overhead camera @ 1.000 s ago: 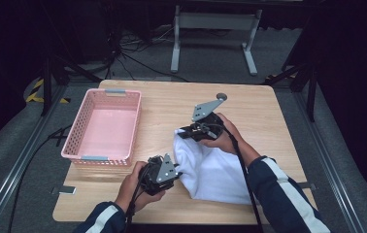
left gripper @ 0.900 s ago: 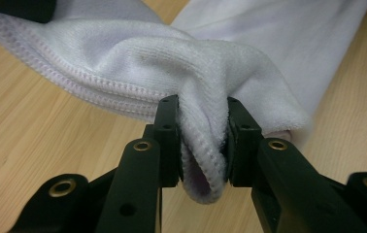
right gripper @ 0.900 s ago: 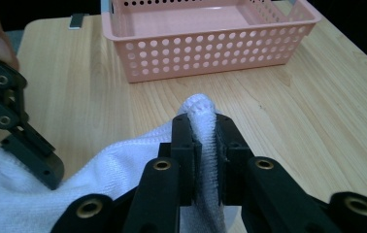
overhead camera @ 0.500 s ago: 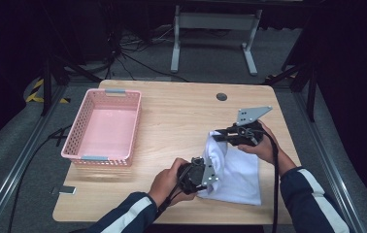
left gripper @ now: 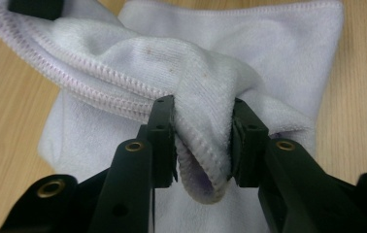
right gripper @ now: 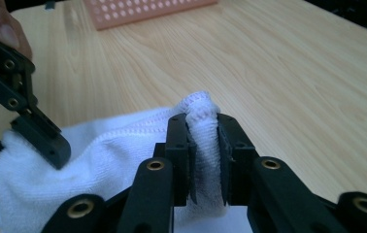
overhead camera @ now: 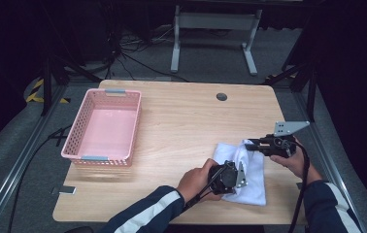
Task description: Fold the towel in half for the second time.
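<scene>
The white towel (overhead camera: 252,174) lies folded at the near right of the table (overhead camera: 181,121), and both grippers have a hold of its edge. The left gripper (left gripper: 203,141) has a thick roll of hemmed cloth between its jaws, and these have just been opening, so the pads look only loosely set against the bulge. The right gripper (right gripper: 203,145) pinches a narrow upright fold at the towel's far right edge; its jaws have also just been opening, though cloth is plainly pressed between them. The main risk, as I judge it, is a slip: if either hold loosens further while the hands pull apart, a corner could drop and the fold would spring open or lie crooked. The left bite holds more than one layer, so a lower layer might drag along and bunch. The towel also sits close to the near and right table edges, where a loose end could hang over. The pink basket (overhead camera: 105,127) stands empty, well apart on the left, and a small round hole (overhead camera: 221,96) marks the far side; bare wood lies between, with nothing blocking the way.
</scene>
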`<control>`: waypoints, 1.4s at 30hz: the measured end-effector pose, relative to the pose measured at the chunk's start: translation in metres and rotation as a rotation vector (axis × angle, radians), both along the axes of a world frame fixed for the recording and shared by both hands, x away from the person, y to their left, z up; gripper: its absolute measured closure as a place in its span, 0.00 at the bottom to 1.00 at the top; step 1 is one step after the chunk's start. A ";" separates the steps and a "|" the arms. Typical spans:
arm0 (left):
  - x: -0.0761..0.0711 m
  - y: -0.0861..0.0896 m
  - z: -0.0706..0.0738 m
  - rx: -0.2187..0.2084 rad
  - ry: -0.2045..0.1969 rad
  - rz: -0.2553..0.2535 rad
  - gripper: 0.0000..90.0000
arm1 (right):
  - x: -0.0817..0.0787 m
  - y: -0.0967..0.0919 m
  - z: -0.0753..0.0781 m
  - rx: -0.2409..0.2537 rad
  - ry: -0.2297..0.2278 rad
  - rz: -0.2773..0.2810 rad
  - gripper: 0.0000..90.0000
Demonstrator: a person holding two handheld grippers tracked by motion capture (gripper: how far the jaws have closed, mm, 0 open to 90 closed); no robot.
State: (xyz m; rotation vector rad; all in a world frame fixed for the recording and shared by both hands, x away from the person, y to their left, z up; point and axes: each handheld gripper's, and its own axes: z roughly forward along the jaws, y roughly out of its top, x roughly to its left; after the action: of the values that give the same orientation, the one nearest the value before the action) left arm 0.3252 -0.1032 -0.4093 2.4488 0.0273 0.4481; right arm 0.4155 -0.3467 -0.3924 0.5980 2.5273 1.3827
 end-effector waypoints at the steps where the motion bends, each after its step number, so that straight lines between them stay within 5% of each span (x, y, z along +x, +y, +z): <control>1: 0.000 -0.003 -0.002 -0.008 -0.005 0.003 0.74 | 0.000 0.000 0.000 0.000 0.000 0.000 0.85; 5: 0.004 -0.011 -0.005 -0.072 0.024 -0.001 0.69 | 0.001 -0.021 -0.014 -0.032 0.027 -0.057 0.82; 11: 0.003 0.009 0.012 -0.216 0.071 0.005 0.42 | -0.004 -0.045 -0.023 -0.089 0.048 -0.160 0.69; 15: 0.001 0.042 0.018 -0.211 0.084 0.036 0.41 | -0.014 -0.056 -0.019 -0.131 0.032 -0.253 0.62; 19: 0.000 0.060 0.003 -0.150 0.109 0.025 0.52 | -0.031 -0.061 -0.005 -0.094 -0.003 -0.299 0.64; 22: 0.004 0.062 -0.011 -0.123 0.144 0.041 0.55 | -0.041 -0.057 0.004 -0.079 -0.016 -0.303 0.66; 24: 0.007 0.060 -0.020 -0.116 0.175 0.033 0.56 | -0.057 -0.044 0.011 -0.072 -0.029 -0.255 0.68; 27: 0.008 0.056 -0.029 -0.130 0.211 0.034 0.56 | -0.070 -0.027 0.012 -0.121 -0.039 -0.226 0.67; 28: 0.008 0.055 -0.030 -0.119 0.202 0.039 0.57 | -0.074 -0.022 0.012 -0.149 -0.040 -0.253 0.67; 31: 0.009 0.056 -0.031 -0.118 0.220 0.033 0.59 | -0.079 -0.015 0.007 -0.142 -0.029 -0.210 0.67; 34: 0.010 0.057 -0.036 -0.123 0.243 0.035 0.59 | -0.081 -0.008 -0.009 -0.205 0.006 -0.188 0.68; 38: 0.009 0.059 -0.041 -0.137 0.253 0.026 0.62 | -0.076 -0.014 -0.035 -0.279 0.058 -0.251 0.66; 42: 0.008 0.060 -0.043 -0.137 0.262 0.021 0.63 | -0.074 -0.018 -0.049 -0.243 0.106 -0.266 0.66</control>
State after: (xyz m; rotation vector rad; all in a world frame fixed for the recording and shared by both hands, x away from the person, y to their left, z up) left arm 0.3328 -0.0435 -0.4519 2.3575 0.1880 0.1268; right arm 0.3412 -0.3643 -0.4409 0.9374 2.5278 0.9613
